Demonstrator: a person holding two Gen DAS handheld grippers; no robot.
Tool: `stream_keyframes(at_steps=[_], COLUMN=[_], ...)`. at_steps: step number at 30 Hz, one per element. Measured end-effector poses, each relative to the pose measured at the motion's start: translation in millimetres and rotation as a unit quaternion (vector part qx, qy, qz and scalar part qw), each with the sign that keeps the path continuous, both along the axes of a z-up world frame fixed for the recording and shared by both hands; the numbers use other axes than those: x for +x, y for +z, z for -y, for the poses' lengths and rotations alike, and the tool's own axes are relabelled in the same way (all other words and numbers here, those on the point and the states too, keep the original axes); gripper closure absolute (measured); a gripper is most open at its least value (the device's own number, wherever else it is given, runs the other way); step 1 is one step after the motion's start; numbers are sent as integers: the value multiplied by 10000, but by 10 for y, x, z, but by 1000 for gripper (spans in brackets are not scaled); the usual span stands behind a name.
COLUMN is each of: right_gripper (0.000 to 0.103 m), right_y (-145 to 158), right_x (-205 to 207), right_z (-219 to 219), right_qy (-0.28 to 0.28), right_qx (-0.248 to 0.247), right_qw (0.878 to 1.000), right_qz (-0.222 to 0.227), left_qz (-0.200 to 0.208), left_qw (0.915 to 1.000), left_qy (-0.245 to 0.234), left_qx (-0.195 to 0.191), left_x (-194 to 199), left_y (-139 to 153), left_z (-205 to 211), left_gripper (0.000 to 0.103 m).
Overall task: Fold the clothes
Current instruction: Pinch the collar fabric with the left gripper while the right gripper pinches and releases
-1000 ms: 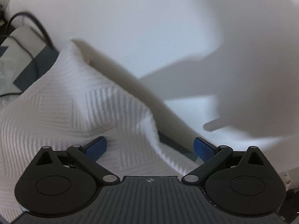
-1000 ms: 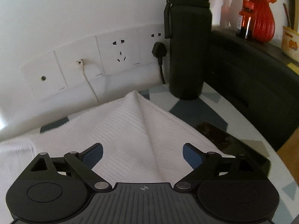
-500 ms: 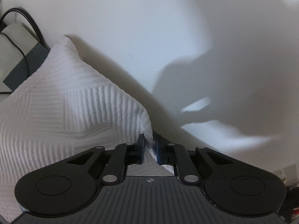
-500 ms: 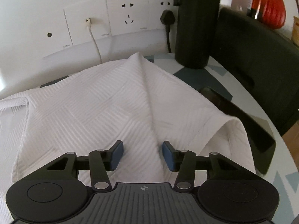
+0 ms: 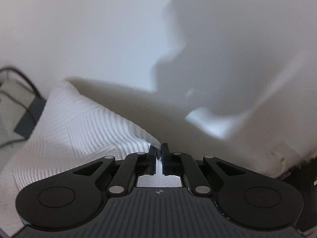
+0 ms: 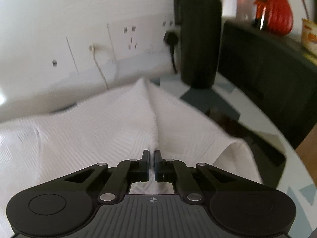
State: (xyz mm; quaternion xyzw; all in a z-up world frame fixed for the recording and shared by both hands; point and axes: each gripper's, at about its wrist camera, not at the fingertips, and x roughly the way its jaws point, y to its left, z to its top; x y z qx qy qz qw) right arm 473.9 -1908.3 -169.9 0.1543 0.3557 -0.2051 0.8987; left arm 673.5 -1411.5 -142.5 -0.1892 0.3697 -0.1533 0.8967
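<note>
A white ribbed cloth (image 5: 79, 127) rises from the lower left of the left wrist view to a pinched edge. My left gripper (image 5: 158, 148) is shut on that edge, lifted in front of a white wall. In the right wrist view the same white cloth (image 6: 95, 127) lies spread over the table, with a ridge running up to a peak near the wall. My right gripper (image 6: 151, 154) is shut on the near end of that ridge. A flap of the cloth hangs down at the right.
A tall black bottle (image 6: 198, 39) stands by the wall sockets (image 6: 128, 39), with a black plug (image 6: 171, 38) and a white cable (image 6: 99, 65). A black chair back (image 6: 267, 75) and a red vase (image 6: 277, 11) are at right. Black cables (image 5: 17, 91) lie at the far left.
Both grippers went from open to shut on the cloth. The left one has lifted its edge toward the wall; the right one closed fully on the ridge and pulls it up.
</note>
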Motion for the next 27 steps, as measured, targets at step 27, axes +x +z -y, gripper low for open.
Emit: stream_keyframes(at_steps=[27], right_gripper=[77], right_y=[-85], right_x=[-224], right_z=[-87], right_qy=[-101], right_qx=[-725], right_qw=[9960], right_qz=[-516], left_qz=[-564], left_qw=[9957], left_qy=[-183], left_qx=[706], left_x=[78], left_y=[-627], left_z=[-150], left_gripper=[98])
